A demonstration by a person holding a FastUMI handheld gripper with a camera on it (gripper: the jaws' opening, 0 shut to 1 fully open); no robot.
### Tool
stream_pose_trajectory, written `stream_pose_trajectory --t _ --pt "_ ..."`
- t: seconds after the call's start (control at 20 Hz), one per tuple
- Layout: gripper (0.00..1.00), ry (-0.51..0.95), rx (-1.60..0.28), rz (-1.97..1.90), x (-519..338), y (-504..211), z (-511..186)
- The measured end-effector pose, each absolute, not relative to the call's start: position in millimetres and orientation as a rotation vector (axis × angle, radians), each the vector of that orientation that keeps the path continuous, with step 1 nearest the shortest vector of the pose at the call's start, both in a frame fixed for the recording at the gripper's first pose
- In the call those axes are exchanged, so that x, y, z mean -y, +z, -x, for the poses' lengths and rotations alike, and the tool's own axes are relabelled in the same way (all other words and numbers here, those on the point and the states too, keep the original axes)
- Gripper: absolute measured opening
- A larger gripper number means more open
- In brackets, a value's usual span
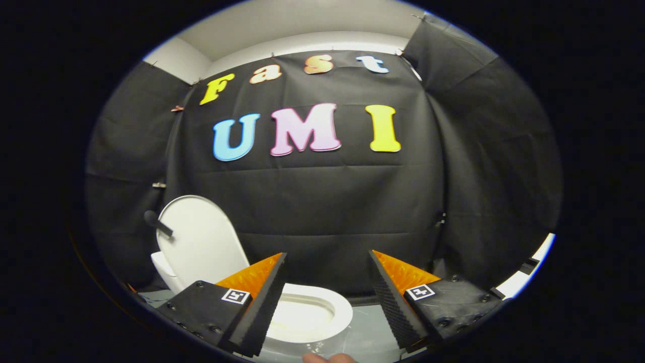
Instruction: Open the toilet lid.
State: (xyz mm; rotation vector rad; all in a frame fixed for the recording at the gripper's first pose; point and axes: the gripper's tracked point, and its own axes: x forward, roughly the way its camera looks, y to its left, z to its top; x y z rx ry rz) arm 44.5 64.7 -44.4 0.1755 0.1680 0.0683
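Holding nothing: gripper [327, 302] fingers spread wide apart, with only air between them. Peeking in just under the fingers, a bit of a hand [327, 358]. Sitting just ahead of the fingers, low and a little to the left, the toilet bowl [322, 307] showing its open round seat. Standing up behind the bowl, the toilet lid [201, 242], leaning back toward the black cloth wall [327, 212]. Looking done already, since the lid is up. Nothing left but pulling away, by the look of it.

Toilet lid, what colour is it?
White; the raised lid shows in the gripper view, beyond the open gripper.
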Motion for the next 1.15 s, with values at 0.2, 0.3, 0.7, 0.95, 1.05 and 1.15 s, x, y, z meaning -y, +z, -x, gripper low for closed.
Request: stream_pose_trajectory --t 0.2,0.3,0.7,0.95,1.05,1.15 --pt "0.97 0.007 -0.039 -0.051 -44 -35 -63" --pt "0.96 0.019 -0.054 -0.043 -48 -45 -65" --pt "0.97 0.042 -0.093 -0.084 -59 -46 -57" --pt "0.96 0.05 -0.094 -0.058 -62 -50 -56" --pt "0.96 0.054 -0.096 -0.052 -64 -50 -56" --pt "0.96 0.06 -0.102 -0.041 -66 -53 -56"
